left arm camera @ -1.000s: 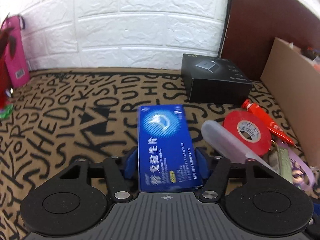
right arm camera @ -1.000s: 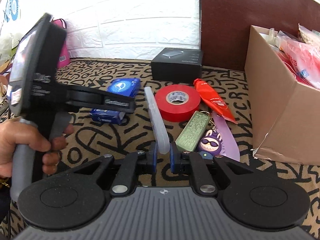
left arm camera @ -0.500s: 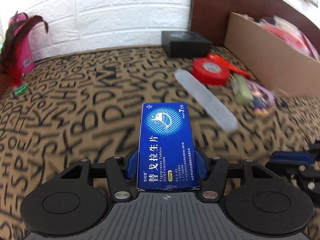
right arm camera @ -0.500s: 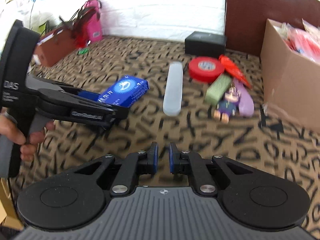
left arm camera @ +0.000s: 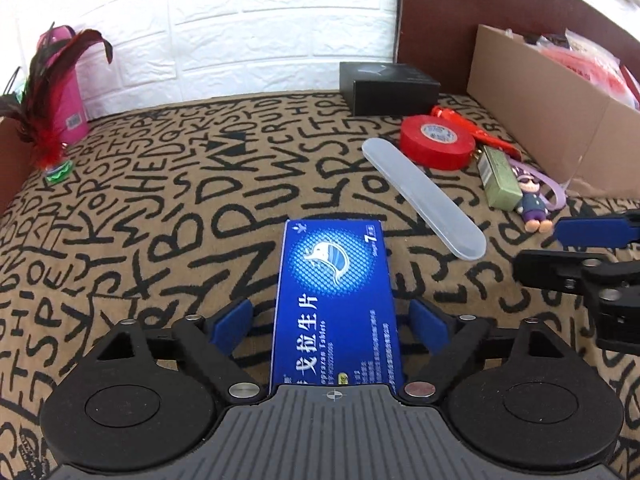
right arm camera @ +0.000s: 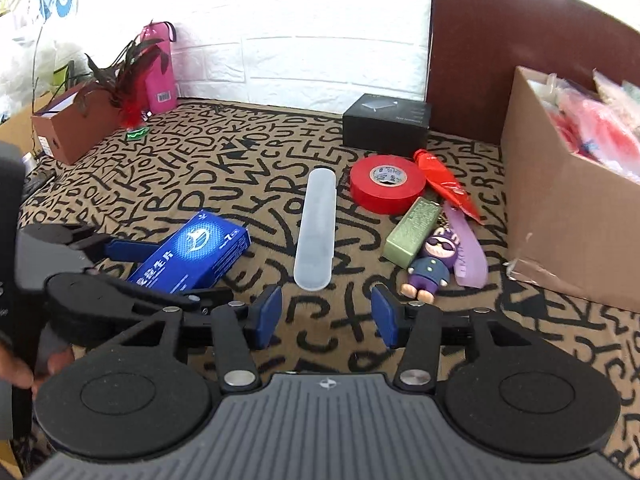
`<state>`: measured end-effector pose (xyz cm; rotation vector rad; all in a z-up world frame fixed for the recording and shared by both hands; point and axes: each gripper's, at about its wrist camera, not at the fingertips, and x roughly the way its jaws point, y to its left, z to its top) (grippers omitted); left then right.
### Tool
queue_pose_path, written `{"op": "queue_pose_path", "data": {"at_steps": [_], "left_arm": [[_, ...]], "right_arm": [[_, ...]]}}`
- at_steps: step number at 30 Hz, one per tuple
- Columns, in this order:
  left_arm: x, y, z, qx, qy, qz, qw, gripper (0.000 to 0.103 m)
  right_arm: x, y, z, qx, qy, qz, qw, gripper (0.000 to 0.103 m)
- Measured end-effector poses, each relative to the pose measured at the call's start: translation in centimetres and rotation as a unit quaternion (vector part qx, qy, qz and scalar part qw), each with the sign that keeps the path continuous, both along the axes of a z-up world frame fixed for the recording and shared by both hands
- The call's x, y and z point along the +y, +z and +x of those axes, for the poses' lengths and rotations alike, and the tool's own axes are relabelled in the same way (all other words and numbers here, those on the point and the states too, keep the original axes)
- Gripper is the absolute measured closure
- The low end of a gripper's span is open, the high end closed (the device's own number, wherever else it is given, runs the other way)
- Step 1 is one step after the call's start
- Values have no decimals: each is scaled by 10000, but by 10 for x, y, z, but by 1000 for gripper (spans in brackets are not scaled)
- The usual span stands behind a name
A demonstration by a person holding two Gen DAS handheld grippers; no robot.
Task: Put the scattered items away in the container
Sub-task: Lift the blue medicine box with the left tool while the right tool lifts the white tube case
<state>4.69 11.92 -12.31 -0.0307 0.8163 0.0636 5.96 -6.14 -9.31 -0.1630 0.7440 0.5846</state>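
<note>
A home room is being shown: a letter-patterned cloth (right arm camera: 240,168) is being spread under household clutter, a white brick-pattern wall (right arm camera: 300,40) is standing behind, and a cardboard box (right arm camera: 560,232) is being filled with bags.

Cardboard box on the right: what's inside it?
The cardboard box holds clear plastic bags with red and pink contents, heaped above its rim. Its wall hides whatever lies lower down.
</note>
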Motion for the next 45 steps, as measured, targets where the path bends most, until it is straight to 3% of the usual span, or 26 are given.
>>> {"op": "queue_pose_path", "data": {"at_steps": [4,9,11,14,16,18,20,22,23,37,45], "left_arm": [[4,-1,2,-44,-33,45,10000,17],[14,1,5,-118,35,63,9999,45],[20,0,7,-145,32,-45,9999,45],[19,-1,11,-217,34,13,9998,45],[18,-3,13,-261,37,-1,9997,35],[17,-4,14,-312,54,3,9995,32],[15,-5,15,-315,41,53,9995,32],[13,-4,14,-281,43,115,9995,42],[13,-3,13,-259,25,122,9996,45],[-26,4,-40,29,-771,207,9968,45],[-30,-1,-38,42,-598,308,9977,20]], "right_arm": [[11,-4,15,35,10,-29,10000,49],[27,-11,38,133,27,-1,9999,55],[34,-14,47,195,36,-13,9998,64],[43,-20,58,285,68,5,9996,65],[48,-24,62,282,47,-4,9996,65],[50,-26,64,232,40,-3,9997,67],[47,-27,65,244,23,9,9997,71],[40,-26,63,386,3,97,9992,72],[36,-26,60,432,4,102,9990,72],[-27,-21,-38,716,71,-105,9974,72],[-22,-21,-36,718,-28,-165,9973,71]]}}
